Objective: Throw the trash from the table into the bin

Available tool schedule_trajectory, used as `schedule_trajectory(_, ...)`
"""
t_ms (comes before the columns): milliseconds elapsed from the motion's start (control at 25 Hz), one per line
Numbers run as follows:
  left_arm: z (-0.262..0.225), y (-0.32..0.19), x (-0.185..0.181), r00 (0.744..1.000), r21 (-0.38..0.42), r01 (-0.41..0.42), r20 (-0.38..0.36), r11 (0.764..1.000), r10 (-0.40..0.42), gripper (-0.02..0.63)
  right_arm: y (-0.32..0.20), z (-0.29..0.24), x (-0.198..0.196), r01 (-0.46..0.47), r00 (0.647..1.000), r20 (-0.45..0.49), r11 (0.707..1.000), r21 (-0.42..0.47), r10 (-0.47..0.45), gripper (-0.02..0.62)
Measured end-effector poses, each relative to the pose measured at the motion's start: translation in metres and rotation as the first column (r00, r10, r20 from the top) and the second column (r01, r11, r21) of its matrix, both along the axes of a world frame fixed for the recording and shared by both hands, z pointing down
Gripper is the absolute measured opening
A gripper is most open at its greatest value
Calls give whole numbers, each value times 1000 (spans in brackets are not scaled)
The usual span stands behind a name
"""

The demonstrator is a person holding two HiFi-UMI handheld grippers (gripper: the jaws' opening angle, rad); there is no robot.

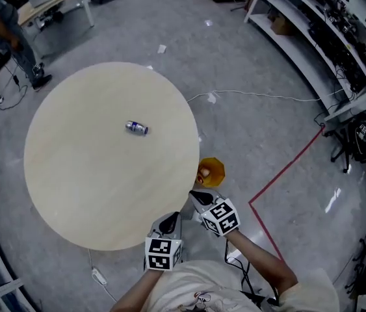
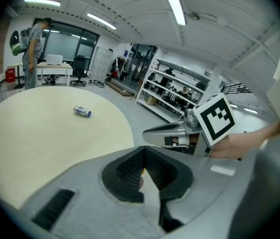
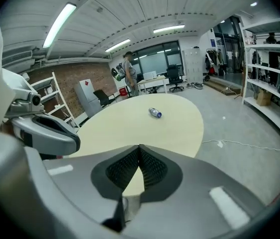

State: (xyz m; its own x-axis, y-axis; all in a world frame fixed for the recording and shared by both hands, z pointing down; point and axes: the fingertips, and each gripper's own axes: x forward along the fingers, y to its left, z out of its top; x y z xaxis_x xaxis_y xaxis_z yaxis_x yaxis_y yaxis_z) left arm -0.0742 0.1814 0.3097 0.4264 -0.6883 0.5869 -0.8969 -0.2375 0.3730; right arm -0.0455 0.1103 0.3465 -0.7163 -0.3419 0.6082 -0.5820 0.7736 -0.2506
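Observation:
A small blue-and-silver can (image 1: 136, 128) lies on its side on the round pale wooden table (image 1: 91, 187); it also shows as the can (image 2: 82, 111) and the can (image 3: 154, 113) in the gripper views. An orange bin (image 1: 212, 171) stands on the floor against the table's right edge. My left gripper (image 1: 169, 222) and right gripper (image 1: 196, 196) hang side by side at the table's near edge, far from the can. The left gripper (image 2: 143, 153) is shut with nothing in it. The right gripper (image 3: 139, 148) is likewise shut and empty.
Metal shelving (image 1: 326, 25) lines the right side. A red tape line (image 1: 287, 171) and a white cable (image 1: 254, 95) cross the grey floor. A person (image 1: 7, 31) stands by a desk at the far left. A power strip (image 1: 98, 277) lies below the table.

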Motion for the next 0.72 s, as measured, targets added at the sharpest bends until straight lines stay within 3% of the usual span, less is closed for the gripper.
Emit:
schedule_trajectory(320,-44,55,-88,991,-20,129,-25,991,-130,3,59,-53,-88,102,994,43,995,3,-102,6)
schedule_trajectory(520,-72,61,-119,977,20,209,-48,978,-208,3,71,-86,-108,111,989,95,993,29,-114,6)
schedule_trajectory(720,-71,78,-155,968,65,247,-67,967,-243,4,98,-79,-147,163,982,88,985,56,-168,6)
